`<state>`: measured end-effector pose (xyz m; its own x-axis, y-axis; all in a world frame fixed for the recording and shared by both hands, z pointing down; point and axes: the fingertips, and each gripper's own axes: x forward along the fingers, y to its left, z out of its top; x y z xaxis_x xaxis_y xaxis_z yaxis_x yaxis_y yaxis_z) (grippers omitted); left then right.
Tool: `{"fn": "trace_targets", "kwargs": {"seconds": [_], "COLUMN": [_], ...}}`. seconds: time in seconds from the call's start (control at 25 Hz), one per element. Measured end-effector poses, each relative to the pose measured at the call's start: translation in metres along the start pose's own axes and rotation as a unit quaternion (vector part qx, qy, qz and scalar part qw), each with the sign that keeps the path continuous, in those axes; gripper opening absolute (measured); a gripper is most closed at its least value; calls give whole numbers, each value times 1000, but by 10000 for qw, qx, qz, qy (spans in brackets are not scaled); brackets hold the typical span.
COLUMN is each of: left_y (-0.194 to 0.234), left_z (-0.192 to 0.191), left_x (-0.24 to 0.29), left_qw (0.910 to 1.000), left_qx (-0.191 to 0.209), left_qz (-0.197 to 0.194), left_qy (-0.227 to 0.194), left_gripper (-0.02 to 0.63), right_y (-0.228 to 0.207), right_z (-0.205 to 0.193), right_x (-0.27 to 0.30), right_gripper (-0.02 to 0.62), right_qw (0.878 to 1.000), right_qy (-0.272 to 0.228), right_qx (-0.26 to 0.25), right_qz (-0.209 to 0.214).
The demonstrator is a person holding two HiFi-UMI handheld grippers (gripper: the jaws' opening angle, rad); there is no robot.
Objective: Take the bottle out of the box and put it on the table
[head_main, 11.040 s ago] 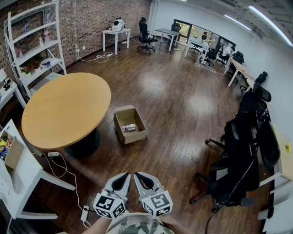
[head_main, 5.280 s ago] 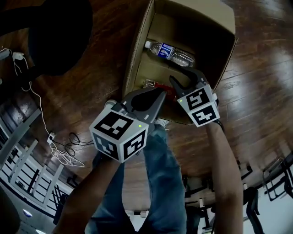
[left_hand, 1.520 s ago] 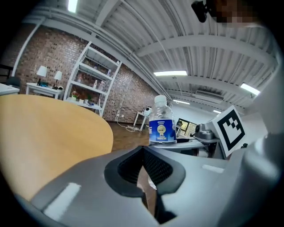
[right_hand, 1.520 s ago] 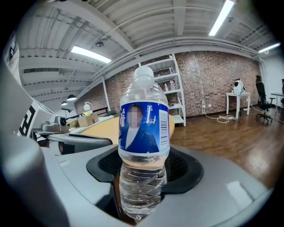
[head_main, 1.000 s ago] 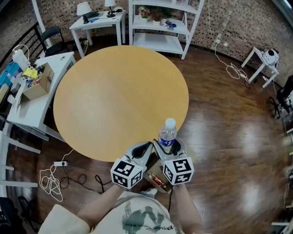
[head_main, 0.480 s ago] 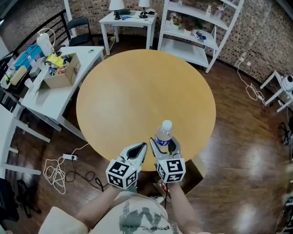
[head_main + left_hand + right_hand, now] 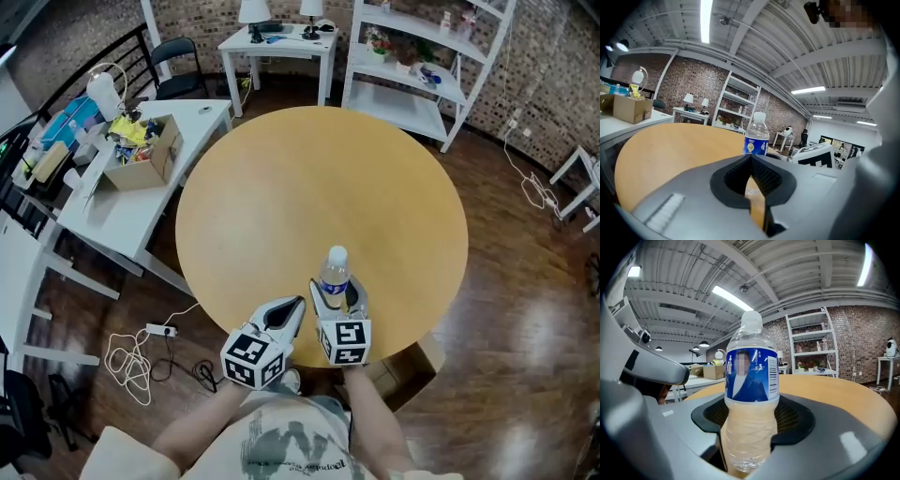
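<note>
Bottle, clear plastic, blue label, white cap (image 7: 334,274): upright, clamped low on its body by the right gripper (image 7: 336,296), lower centre of frame, over the near edge of the round tan wooden table (image 7: 281,178). Left gripper (image 7: 292,309) sits alongside, jaws together, empty. Step in hand is placement; the next move likely calls for lowering until the base seats, then releasing. Compared with half a second earlier, the bottle is further in over the tabletop.
</note>
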<state>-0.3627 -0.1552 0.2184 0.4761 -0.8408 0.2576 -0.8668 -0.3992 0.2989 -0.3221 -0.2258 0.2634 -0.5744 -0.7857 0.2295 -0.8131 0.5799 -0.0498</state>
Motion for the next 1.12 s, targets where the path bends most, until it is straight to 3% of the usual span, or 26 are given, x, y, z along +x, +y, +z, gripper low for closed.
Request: {"fn": "trace_targets", "kwargs": {"seconds": [0.36, 0.52, 1.12], "left_y": [-5, -12, -25], "left_z": [-4, -8, -14], "left_x": [17, 20, 5], "left_qw": [9991, 9987, 9985], "left_qx": [227, 217, -117], "left_qz": [-313, -438, -531], "left_qy": [152, 170, 78], "left_gripper": [-2, -2, -2], "right_y": [-11, -9, -1], "right_z": [-14, -20, -29], "right_x": [-1, -7, -19], "right_gripper": [287, 314, 316], "right_qw": [9992, 9991, 9972], "right_qy": [-4, 55, 638], "right_qx": [38, -21, -208], "right_qz": [-395, -419, -315]}}
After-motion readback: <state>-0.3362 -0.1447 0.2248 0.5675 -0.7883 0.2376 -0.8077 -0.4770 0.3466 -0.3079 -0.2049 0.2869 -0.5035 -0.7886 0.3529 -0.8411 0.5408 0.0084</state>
